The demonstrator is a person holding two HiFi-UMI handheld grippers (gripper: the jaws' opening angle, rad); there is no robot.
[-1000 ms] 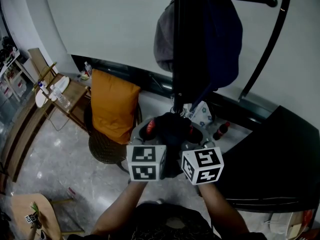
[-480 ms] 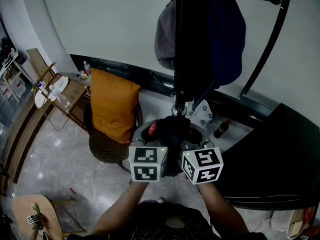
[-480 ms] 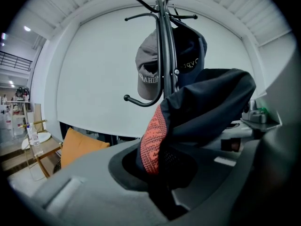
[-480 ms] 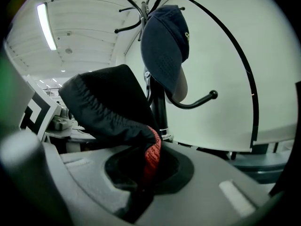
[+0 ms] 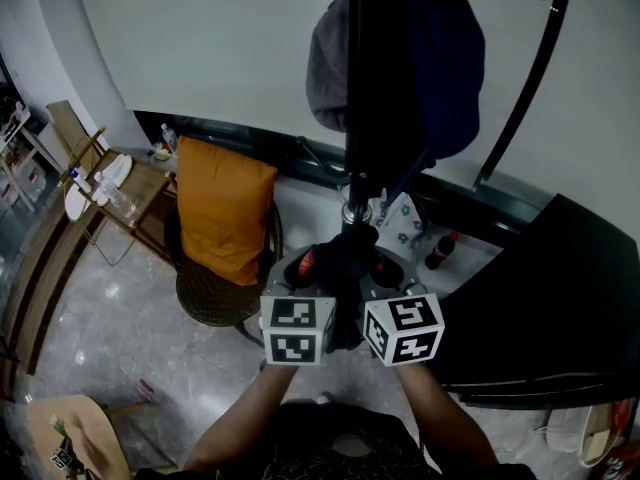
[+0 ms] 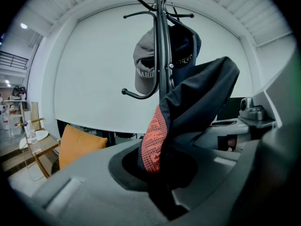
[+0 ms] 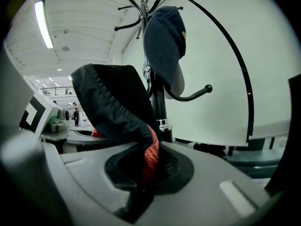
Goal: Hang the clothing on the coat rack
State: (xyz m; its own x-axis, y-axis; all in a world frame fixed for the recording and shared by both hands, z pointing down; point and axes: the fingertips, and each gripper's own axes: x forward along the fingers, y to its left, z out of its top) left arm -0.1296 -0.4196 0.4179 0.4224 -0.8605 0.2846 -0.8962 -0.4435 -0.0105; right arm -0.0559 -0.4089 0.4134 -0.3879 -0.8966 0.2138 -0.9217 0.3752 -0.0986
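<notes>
A pale wall (image 5: 200,48) backs a grey polished floor (image 5: 120,328), where an orange cushion (image 5: 220,213) leans on a wicker chair (image 5: 212,306) near a small side table (image 5: 140,193). The black coat rack (image 5: 362,88) stands right ahead, with a grey cap (image 5: 325,68) and a navy cap (image 5: 452,68) hanging on its hooks. Below them, in front of the pole, the left gripper (image 5: 305,266) and the right gripper (image 5: 385,268) sit side by side. A dark garment (image 5: 345,258) with an orange knit edge is bunched between them. Each gripper's jaws are closed tight on a fold of that garment, and the cloth rises up out of them.
</notes>
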